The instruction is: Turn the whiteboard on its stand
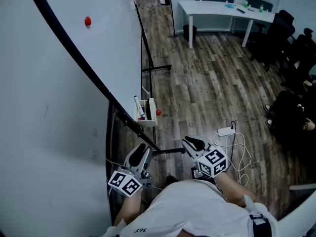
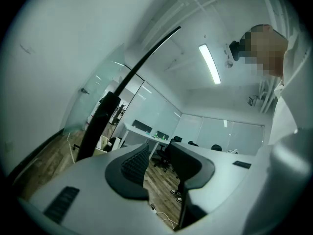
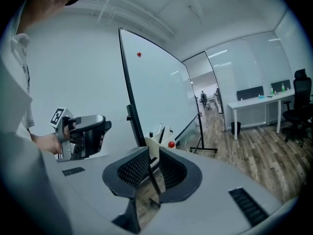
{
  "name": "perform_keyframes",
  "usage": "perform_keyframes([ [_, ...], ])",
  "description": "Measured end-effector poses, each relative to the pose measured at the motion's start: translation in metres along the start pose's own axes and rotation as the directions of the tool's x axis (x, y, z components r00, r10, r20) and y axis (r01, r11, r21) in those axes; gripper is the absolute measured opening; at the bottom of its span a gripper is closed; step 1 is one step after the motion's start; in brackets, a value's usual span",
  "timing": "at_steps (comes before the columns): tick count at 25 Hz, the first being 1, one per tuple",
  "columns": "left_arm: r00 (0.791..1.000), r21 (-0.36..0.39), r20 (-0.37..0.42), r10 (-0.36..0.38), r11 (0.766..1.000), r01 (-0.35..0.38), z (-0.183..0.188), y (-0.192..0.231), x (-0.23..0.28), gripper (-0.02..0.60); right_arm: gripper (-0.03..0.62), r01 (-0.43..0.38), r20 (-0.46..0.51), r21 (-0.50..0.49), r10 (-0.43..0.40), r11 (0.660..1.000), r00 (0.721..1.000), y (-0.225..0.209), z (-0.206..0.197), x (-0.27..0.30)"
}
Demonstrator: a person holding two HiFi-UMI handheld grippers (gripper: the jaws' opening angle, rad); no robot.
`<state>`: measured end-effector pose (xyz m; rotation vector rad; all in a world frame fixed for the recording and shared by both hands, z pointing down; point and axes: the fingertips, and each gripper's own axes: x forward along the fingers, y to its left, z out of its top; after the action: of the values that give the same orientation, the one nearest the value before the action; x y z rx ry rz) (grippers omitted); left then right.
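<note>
The whiteboard (image 1: 108,43) stands tilted on its black stand, its black frame edge (image 1: 74,58) running diagonally past the wall. A red magnet (image 1: 87,20) sticks high on it, and a tray (image 1: 147,113) with markers hangs at its low corner. My left gripper (image 1: 139,157) sits just below that corner, open, with only floor showing between its pads (image 2: 159,155). My right gripper (image 1: 191,143) is open at the end of a short black stand bar (image 1: 168,151). A thin black bar shows in its gap (image 3: 152,158); no pad presses on it.
A white wall (image 1: 44,132) lies close on the left. The stand's foot (image 1: 157,68) crosses the wood floor. A power strip with cables (image 1: 226,131) lies to the right, beside a seated person's shoes (image 1: 270,116). A white desk (image 1: 217,9) and office chairs (image 1: 281,33) stand farther off.
</note>
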<state>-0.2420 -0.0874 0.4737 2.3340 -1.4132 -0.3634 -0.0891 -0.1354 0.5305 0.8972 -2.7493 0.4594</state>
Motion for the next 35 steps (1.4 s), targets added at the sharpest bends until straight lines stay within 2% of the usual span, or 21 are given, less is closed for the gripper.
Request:
perform_keyframes([
  [4, 0.999, -0.026, -0.028, -0.036, 0.999, 0.035, -0.021, -0.044, 0.031, 0.137, 0.074, 0.01, 0.0, -0.012, -0.01, 1.0, 1.0, -0.028, 0.004, -0.036],
  [10, 0.993, -0.042, -0.051, -0.104, 0.994, 0.102, -0.057, -0.098, 0.061, 0.13, 0.074, 0.039, -0.022, -0.004, -0.039, 0.999, 0.999, -0.064, -0.015, -0.089],
  [16, 0.994, -0.063, -0.061, -0.089, 0.994, 0.085, -0.084, -0.138, 0.071, 0.13, 0.074, 0.022, -0.029, -0.005, -0.023, 1.0, 0.999, -0.08, -0.025, -0.123],
  [22, 0.996, -0.079, -0.064, -0.058, 0.995, 0.053, -0.108, -0.167, 0.06, 0.13, 0.074, -0.02, -0.023, -0.005, 0.02, 1.0, 1.0, -0.078, -0.038, -0.149],
  [27, 0.997, -0.062, -0.057, -0.052, 0.997, 0.048, -0.114, -0.181, 0.049, 0.13, 0.074, -0.035, -0.015, -0.002, 0.035, 0.999, 0.999, -0.073, -0.041, -0.163],
  [35, 0.993, -0.052, -0.06, -0.101, 0.994, 0.098, -0.101, -0.186, 0.036, 0.13, 0.074, -0.053, 0.046, -0.023, 0.054, 0.998, 0.997, -0.039, -0.014, -0.173],
])
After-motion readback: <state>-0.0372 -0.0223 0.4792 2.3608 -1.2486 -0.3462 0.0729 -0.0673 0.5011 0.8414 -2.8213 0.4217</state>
